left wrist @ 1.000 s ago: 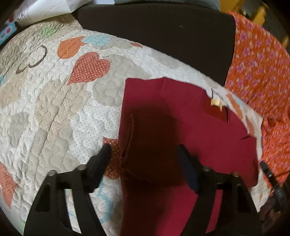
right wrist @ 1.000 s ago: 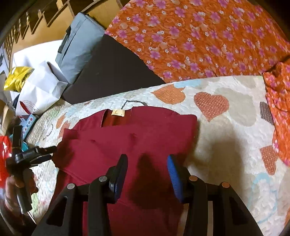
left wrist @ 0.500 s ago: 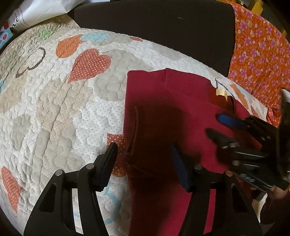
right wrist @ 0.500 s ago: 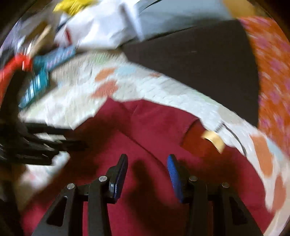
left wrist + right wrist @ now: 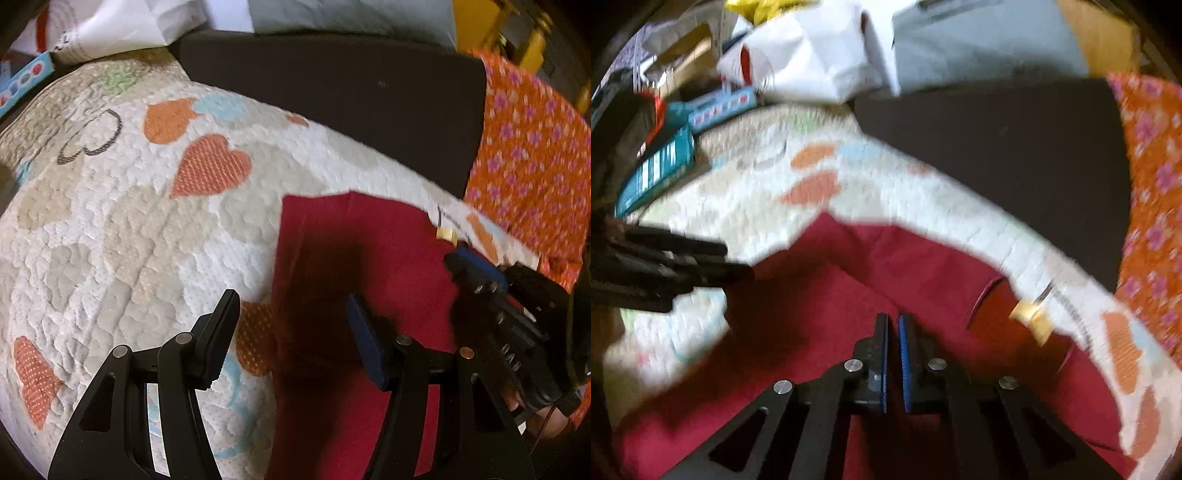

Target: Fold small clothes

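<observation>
Through the left wrist camera I see the quilt (image 5: 122, 229) with its heart patches spread over the bed, a dark cushion (image 5: 332, 107) behind it, and an orange flowered cloth (image 5: 532, 173) to the right; white bags and a grey pillow lie beyond the cushion; the red garment (image 5: 354, 258) lies flat on the quilt, right of centre, its pale neck label (image 5: 445, 233) at the far edge; my left tool (image 5: 293, 334) hangs over the garment's left edge, jaws moderately apart, nothing between them; the right tool (image 5: 474, 267) reaches in from the right over the garment.

Through the right wrist camera everything is blurred; boxes and a white bag (image 5: 812, 51) crowd the far left; the garment (image 5: 849, 280) fills the foreground; my right tool (image 5: 893, 325) has just been closing and its jaws are nearly together, with no cloth visibly caught; the left tool (image 5: 701, 258) pokes in from the left.
</observation>
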`<state>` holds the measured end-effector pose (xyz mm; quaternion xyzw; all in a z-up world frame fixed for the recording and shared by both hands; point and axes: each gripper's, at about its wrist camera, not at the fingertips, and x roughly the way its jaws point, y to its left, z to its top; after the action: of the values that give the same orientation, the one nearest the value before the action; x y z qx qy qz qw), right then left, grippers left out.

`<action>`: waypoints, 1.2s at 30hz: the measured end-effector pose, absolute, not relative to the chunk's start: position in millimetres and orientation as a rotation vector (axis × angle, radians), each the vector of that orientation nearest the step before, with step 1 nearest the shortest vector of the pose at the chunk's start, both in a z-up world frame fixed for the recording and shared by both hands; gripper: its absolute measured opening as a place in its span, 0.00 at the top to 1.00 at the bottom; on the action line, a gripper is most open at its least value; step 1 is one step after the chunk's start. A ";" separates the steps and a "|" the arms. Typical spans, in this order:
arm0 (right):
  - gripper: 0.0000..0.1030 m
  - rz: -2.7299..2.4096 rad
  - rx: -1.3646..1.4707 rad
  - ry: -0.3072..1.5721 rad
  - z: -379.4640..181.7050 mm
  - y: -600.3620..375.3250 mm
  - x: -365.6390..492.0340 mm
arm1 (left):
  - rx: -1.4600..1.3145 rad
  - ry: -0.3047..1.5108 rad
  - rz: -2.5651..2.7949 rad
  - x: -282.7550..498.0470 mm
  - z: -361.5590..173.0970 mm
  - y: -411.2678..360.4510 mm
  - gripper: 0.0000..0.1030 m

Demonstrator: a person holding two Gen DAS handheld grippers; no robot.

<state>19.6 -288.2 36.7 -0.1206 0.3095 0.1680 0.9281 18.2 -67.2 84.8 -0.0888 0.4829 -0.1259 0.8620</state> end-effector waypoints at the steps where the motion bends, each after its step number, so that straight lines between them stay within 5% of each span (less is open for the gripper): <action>1: 0.95 0.324 -0.248 0.608 42.8 -286.9 21.0 | -0.194 1.010 -0.258 19.2 84.8 -65.8 0.42; 8: 0.95 0.313 -0.167 0.747 -2.3 -274.1 59.0 | -0.155 1.033 -0.265 18.8 78.2 -73.5 0.42; 15: 0.68 0.257 0.052 0.690 36.3 -354.8 -19.4 | -0.159 1.018 -0.224 18.3 81.2 -67.4 0.42; 22: 0.68 0.275 -0.054 0.726 24.5 -338.9 -57.6 | -0.199 1.019 -0.139 22.1 81.6 -49.3 0.41; 31: 0.69 0.378 -0.272 0.694 -7.5 -208.8 15.0 | -0.226 1.023 -0.097 26.9 84.1 -31.2 0.41; 36: 0.93 0.374 -0.187 0.731 -14.4 -214.3 31.5 | -0.228 1.012 -0.107 24.7 88.9 -31.5 0.41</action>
<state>31.5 -214.3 -14.4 -0.0909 0.3547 0.1814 0.9127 24.7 -31.5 88.9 -0.1088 0.4835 -0.0512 0.8670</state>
